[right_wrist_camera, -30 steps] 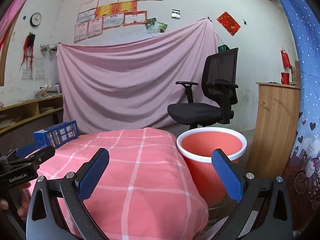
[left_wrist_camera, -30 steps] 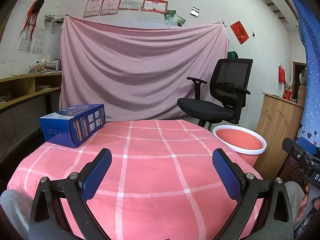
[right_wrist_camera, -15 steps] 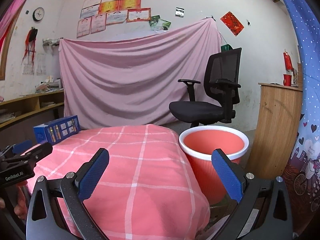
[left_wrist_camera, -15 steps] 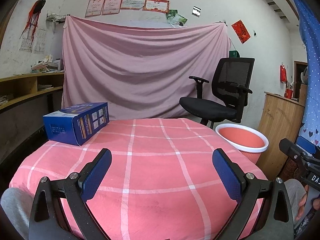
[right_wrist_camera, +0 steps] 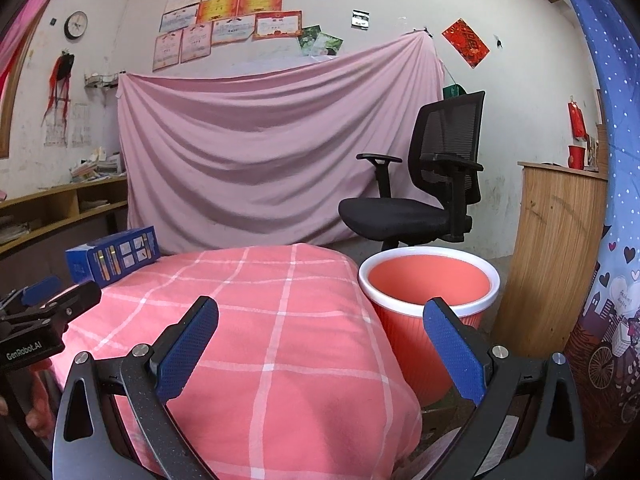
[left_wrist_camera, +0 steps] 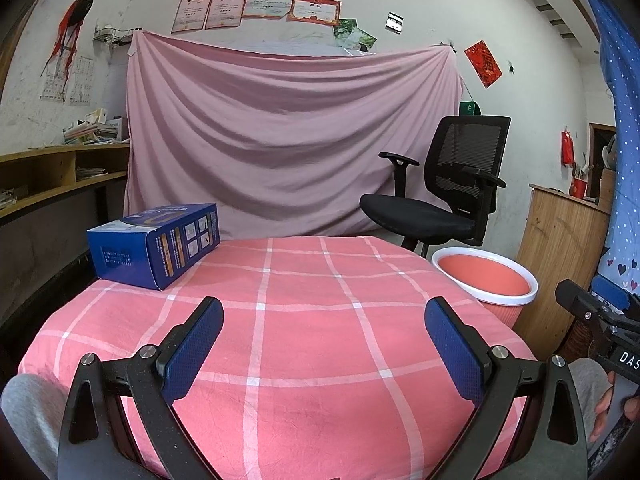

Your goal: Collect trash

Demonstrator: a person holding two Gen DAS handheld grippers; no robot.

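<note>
A blue cardboard box lies on the far left of the table covered in pink checked cloth; it also shows in the right wrist view. A salmon bin with a white rim stands on the floor at the table's right; it also shows in the right wrist view. My left gripper is open and empty over the table's near edge, well short of the box. My right gripper is open and empty over the table's right edge, near the bin.
A black office chair stands behind the table and bin, in front of a pink sheet hung on the wall. A wooden cabinet stands right of the bin. Wooden shelves run along the left.
Both grippers have shifted slightly, with the view tipping a little; the box and bin sit a bit differently in frame. Both stay open and empty.
</note>
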